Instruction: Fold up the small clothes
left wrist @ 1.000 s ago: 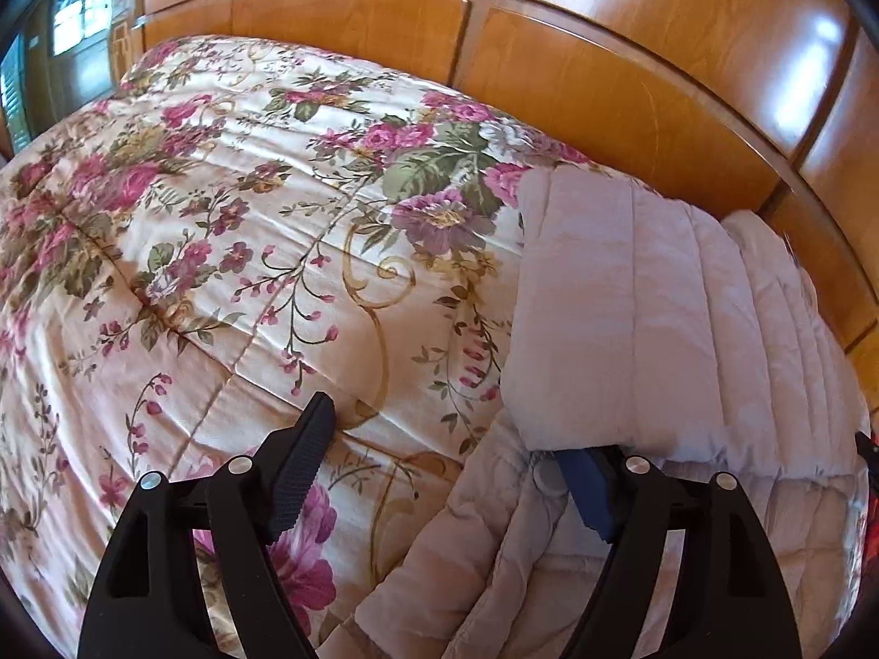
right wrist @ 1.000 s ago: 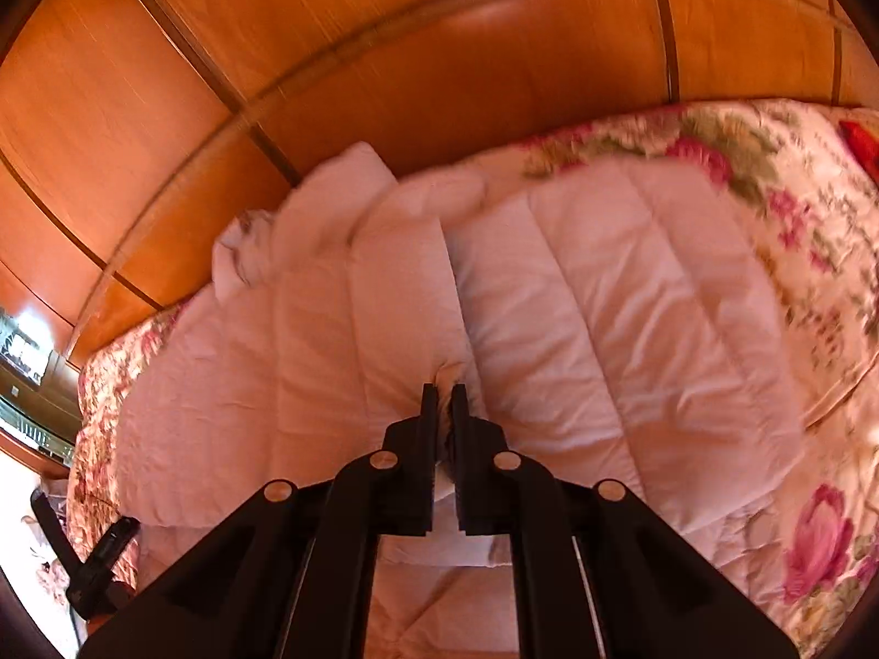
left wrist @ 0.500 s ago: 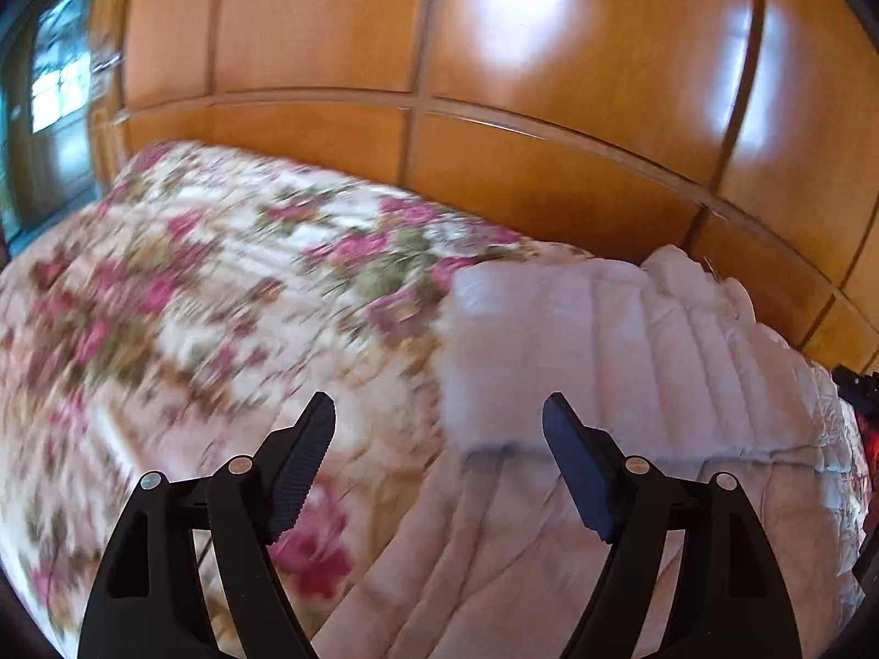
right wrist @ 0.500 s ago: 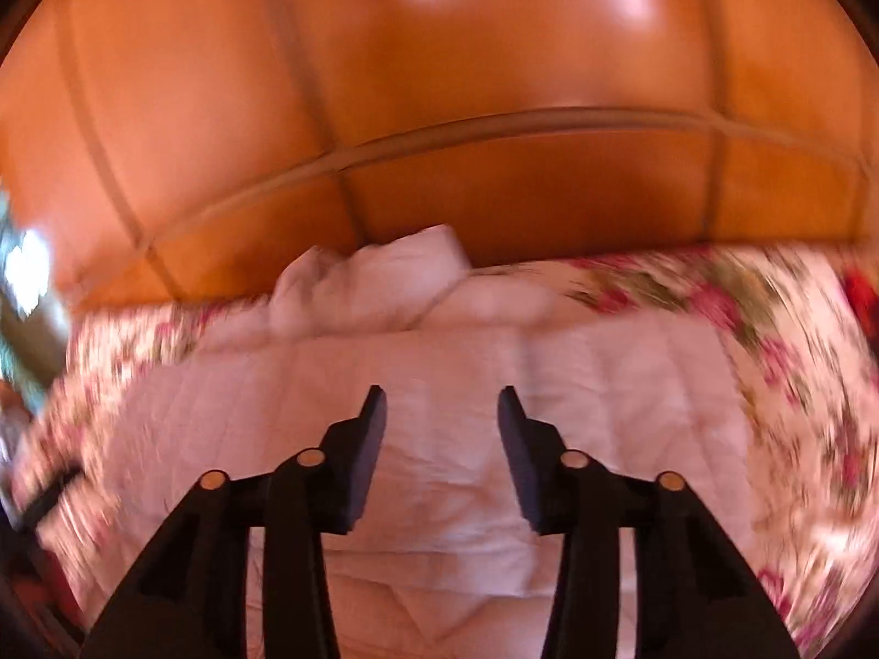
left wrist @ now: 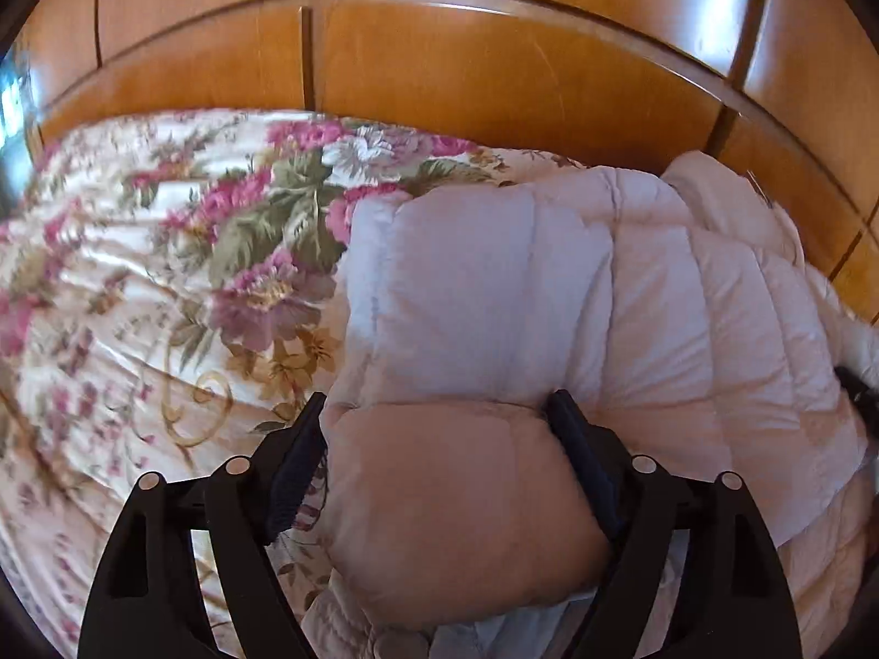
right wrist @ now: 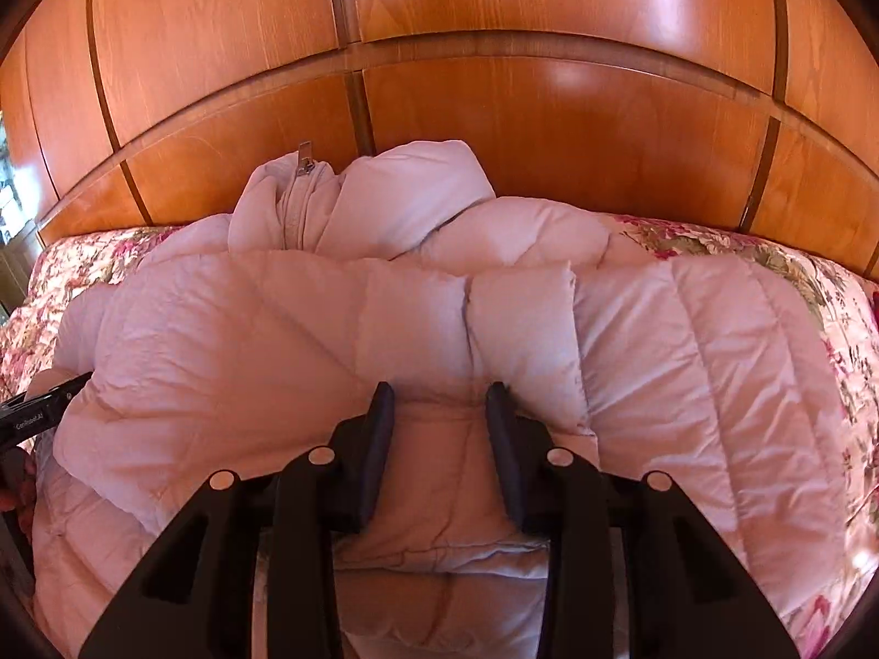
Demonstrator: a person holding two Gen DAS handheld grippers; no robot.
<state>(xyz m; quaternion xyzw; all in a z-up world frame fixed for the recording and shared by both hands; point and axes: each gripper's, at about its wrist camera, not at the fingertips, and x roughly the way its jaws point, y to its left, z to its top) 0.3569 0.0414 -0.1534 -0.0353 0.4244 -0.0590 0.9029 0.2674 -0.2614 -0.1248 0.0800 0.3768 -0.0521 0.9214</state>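
Observation:
A pale pink quilted puffer jacket [left wrist: 549,296] lies partly folded on a floral bedspread [left wrist: 165,274]; it also fills the right wrist view [right wrist: 274,340], with its zipped collar [right wrist: 302,186] bunched at the far edge. My left gripper [left wrist: 437,428] is open, its jaws wide on either side of a puffy fold at the jacket's left near edge. My right gripper [right wrist: 439,406] is open, its jaws on either side of a fold at the jacket's middle near edge. The left gripper's tip [right wrist: 44,412] shows at the left of the right wrist view.
A polished wooden panelled headboard [right wrist: 494,82] rises right behind the jacket and also shows in the left wrist view [left wrist: 439,55]. The floral bedspread [right wrist: 824,274] extends to the right and far left of the jacket.
My right gripper let go of the jacket fold and opened. Both grippers drew back, then came down astride the jacket's near edge, the left one having shifted right onto the jacket.

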